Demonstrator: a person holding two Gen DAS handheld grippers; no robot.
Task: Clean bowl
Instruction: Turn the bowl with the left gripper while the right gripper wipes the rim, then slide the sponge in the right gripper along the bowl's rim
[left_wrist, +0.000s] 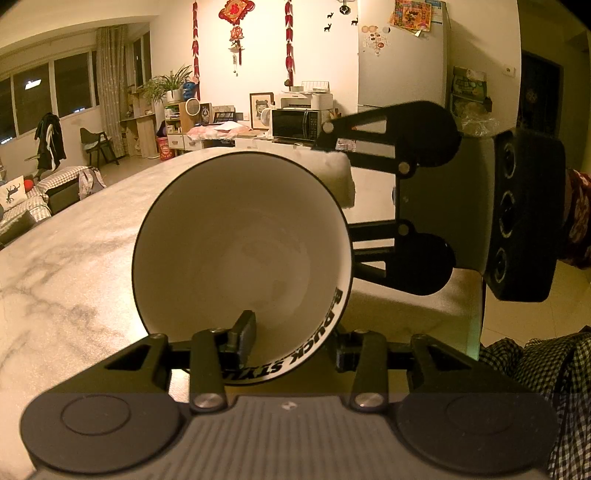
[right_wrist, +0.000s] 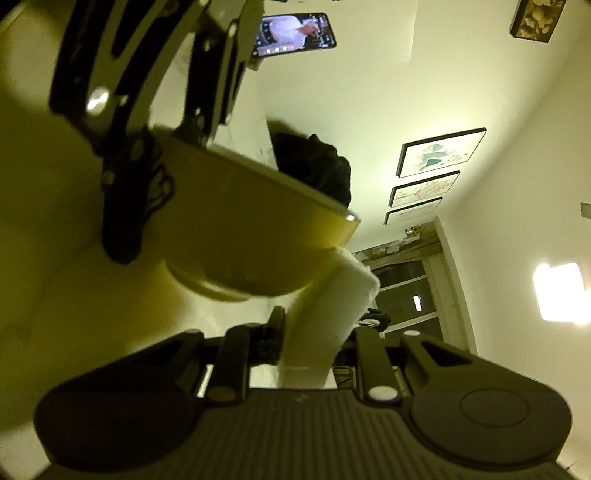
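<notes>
The person is holding the bowl (left_wrist: 242, 254) up off the marble table (left_wrist: 66, 258), tipped on its side so its open mouth is facing back toward the left gripper (left_wrist: 291, 343), whose jaws are pinching the lower rim, one finger inside the wall and the other outside under the black lettering. The right gripper (right_wrist: 314, 332) is coming in from the bowl's right side, its jaws pressed tight on a white sponge (left_wrist: 338, 177) that is sticking forward and touching the bowl's outer wall just behind the upper right rim. From the right wrist view the sponge (right_wrist: 328, 314) is lying against the curved underside, near the foot of the bowl (right_wrist: 240, 221), while the left gripper (right_wrist: 122, 158) is clamped at the far edge. So the sponge is sitting outside the bowl and a little behind its rim; the bowl's axis is running roughly level, toward the left hand. My guess is the outside is being wiped at this point, and getting inside would mean swinging the sponge forward round the rim. The interior is looking fairly clean already.
</notes>
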